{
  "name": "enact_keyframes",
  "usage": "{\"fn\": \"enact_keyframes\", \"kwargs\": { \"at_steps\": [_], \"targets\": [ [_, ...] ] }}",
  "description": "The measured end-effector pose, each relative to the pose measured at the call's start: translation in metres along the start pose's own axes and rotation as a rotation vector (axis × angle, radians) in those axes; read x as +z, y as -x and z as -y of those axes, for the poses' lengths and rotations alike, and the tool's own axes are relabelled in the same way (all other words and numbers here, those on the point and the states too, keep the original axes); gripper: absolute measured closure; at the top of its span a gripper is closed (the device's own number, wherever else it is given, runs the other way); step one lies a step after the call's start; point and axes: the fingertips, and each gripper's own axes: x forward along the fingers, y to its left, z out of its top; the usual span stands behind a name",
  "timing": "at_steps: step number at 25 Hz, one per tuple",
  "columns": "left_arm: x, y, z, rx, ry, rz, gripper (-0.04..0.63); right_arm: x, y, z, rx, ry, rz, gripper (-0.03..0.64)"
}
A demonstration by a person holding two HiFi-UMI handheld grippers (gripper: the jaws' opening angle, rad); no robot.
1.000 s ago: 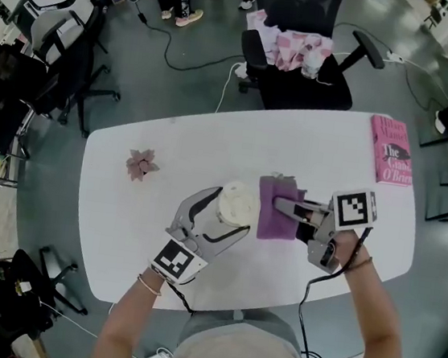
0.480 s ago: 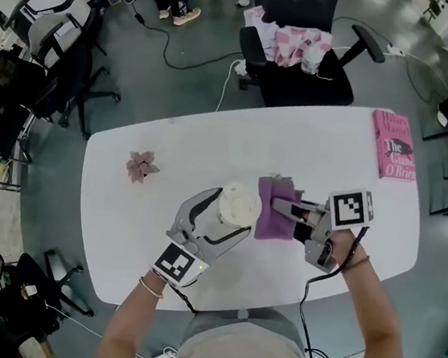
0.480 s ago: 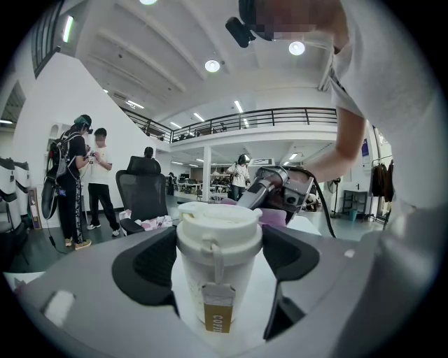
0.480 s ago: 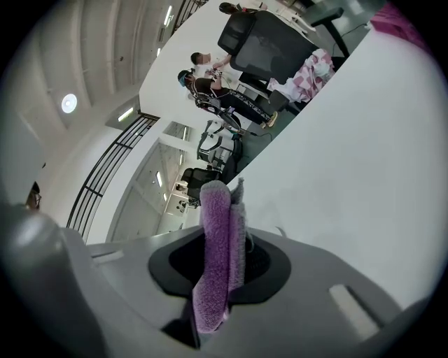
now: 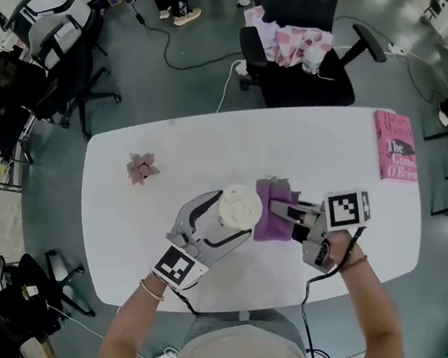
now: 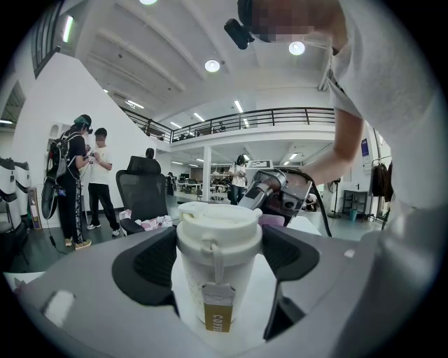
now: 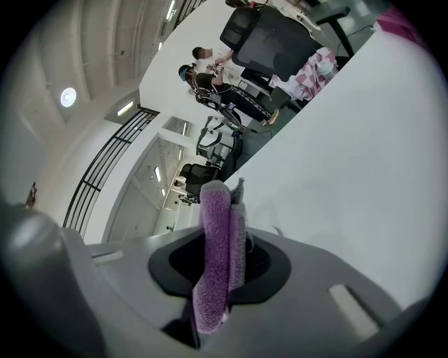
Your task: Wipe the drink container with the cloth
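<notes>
Purple cloth [image 5: 272,212] pinched by the right gripper [image 5: 281,214] is edging closer against the three-o'clock side of the coffee cup [image 5: 239,206] that the left gripper [image 5: 224,215] is clamping, likely starting the wipe.

Open-plan office: white table [image 5: 324,154], swivel office chair [image 5: 332,90], mezzanine railing [image 6: 266,115], floor cables [image 5: 191,63].

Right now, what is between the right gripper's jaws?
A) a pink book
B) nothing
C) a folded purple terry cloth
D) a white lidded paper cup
C: the right gripper is shut on the folded purple terry cloth; the white lidded paper cup stands in the left gripper.
</notes>
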Motion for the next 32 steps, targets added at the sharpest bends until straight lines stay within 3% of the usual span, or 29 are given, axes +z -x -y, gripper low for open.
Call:
{"fn": "enact_keyframes", "kwargs": {
  "at_steps": [16,32],
  "targets": [
    [-0.001,0.001,0.000,0.002,0.012,0.011,0.210,-0.003,-0.019,0.021,-0.007,0.017,-0.027,0.548],
    [-0.002,0.002,0.000,0.003,0.016,-0.017,0.210,-0.011,-0.035,0.065,-0.138,0.052,-0.093,0.548]
  ]
}}
